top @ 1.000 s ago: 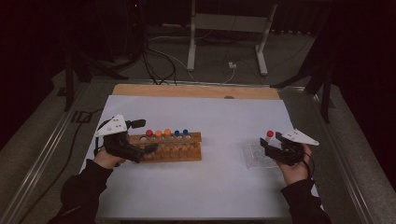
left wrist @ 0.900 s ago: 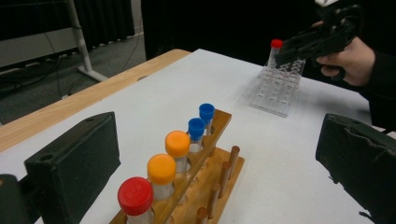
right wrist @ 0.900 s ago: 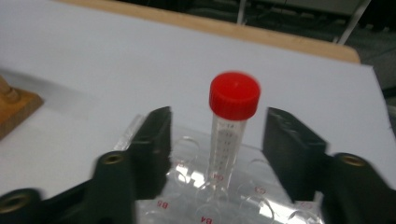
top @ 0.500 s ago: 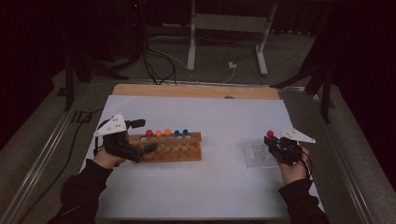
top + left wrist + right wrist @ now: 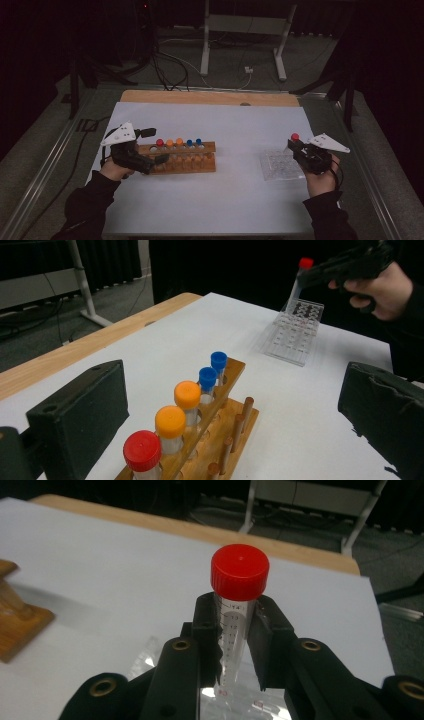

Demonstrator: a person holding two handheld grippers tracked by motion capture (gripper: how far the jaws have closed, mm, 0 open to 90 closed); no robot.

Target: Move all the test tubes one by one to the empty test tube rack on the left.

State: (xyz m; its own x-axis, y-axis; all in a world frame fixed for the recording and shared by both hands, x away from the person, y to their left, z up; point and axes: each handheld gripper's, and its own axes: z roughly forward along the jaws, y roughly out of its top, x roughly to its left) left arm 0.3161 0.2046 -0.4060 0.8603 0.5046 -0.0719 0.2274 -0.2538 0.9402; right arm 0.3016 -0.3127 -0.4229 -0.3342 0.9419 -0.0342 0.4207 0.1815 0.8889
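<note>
High view: left hand-held gripper (image 5: 159, 159) sits at the left end of the wooden tube rack (image 5: 186, 159) on the white-covered counter (image 5: 225, 200), jaws spread around that end. Right hand-held gripper (image 5: 294, 146) is over the far right edge of the clear plastic grid tray (image 5: 277, 166), clenched on a red-capped clear plastic tube (image 5: 295, 137), upright.

Left gripper view: left jaws released, wide apart, nothing pressed between them. Rack runs between them with a row of capped tubes: red cap (image 5: 142, 450), two orange caps (image 5: 170, 421), two blue caps (image 5: 208, 376). Farther off, the right hand-held gripper holds the red-capped tube just above the tray (image 5: 295, 332).

Right gripper view: jaws have just been closing; both pads now press the tube (image 5: 239, 575) below its cap. Tray (image 5: 240, 700) lies under the tube's bottom.
</note>
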